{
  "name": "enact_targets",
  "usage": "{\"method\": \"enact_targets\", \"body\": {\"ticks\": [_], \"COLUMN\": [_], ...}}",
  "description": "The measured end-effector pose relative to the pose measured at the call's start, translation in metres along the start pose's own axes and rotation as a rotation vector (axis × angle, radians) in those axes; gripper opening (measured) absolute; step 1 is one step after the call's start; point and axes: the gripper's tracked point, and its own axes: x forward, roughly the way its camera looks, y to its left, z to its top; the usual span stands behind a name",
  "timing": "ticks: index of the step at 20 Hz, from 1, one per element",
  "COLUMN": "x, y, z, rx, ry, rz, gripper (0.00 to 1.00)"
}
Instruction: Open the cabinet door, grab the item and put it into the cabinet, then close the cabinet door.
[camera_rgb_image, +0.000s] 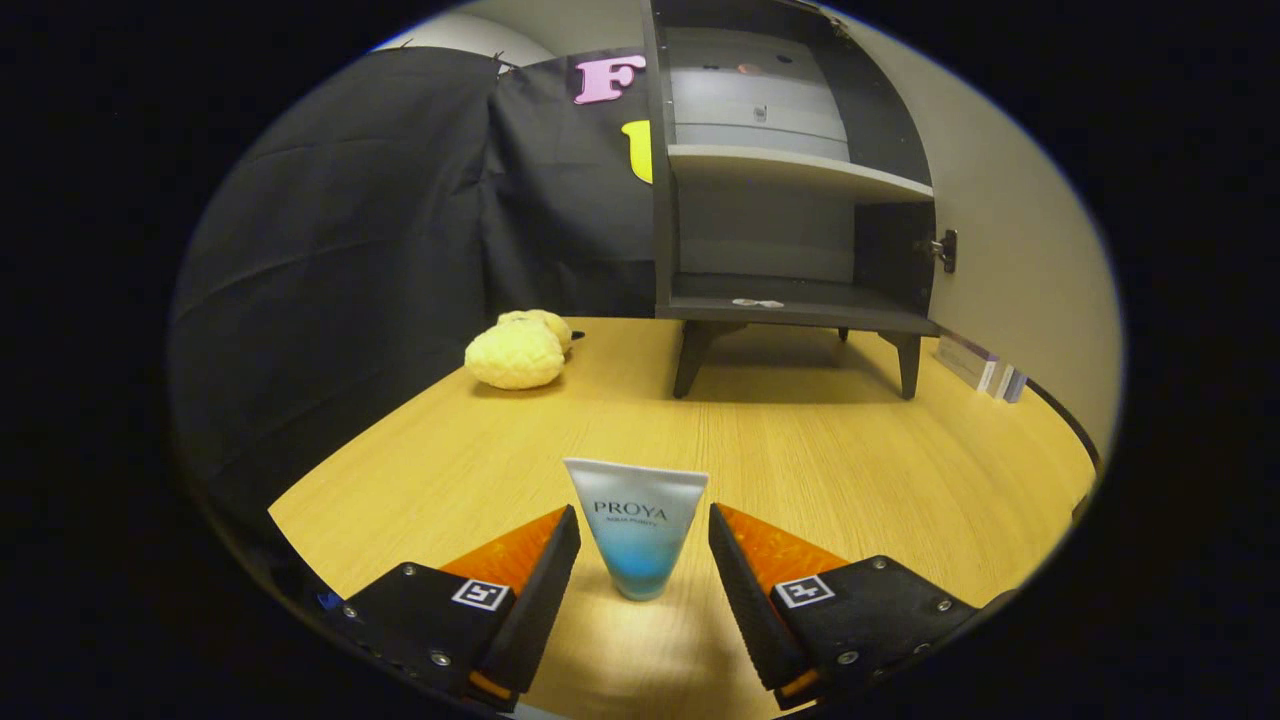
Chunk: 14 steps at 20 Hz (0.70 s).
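Note:
A small white-and-blue tube (637, 528) stands cap-down on the wooden table (800, 450), right between my two fingers. My gripper (643, 530) is open, with a gap on each side of the tube, so neither finger touches it. Beyond the tube, at the back of the table, stands a dark cabinet (790, 200) on short legs. Its door (1010, 240) is swung wide open to the right. Inside are a light upper shelf (800, 170) and a dark lower shelf (790, 300) with a small pale object lying on it.
A yellow plush toy (520, 350) lies on the table left of the cabinet. A few thin boxes (985, 370) lean against the open door's foot at the right. Black cloth hangs behind and to the left of the table.

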Motion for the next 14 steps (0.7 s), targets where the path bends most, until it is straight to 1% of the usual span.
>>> {"method": "enact_targets", "body": {"ticks": [1,3,4,6,10,14], "x": [0.002,0.003,0.003,0.0,-0.011,-0.024], "y": [0.0,0.001,-0.001,0.0,-0.006,-0.022], "z": [-0.007,-0.012,-0.011,-0.013,-0.003,0.028], "rx": [0.002,-0.004,-0.016,-0.027,-0.051,-0.054], "ry": [0.013,0.024,0.024,0.031,0.032,0.021], "rz": [0.0,0.006,0.004,0.01,0.025,0.032], "gripper": [0.8,0.72,0.61,0.5,0.5,0.5]}}
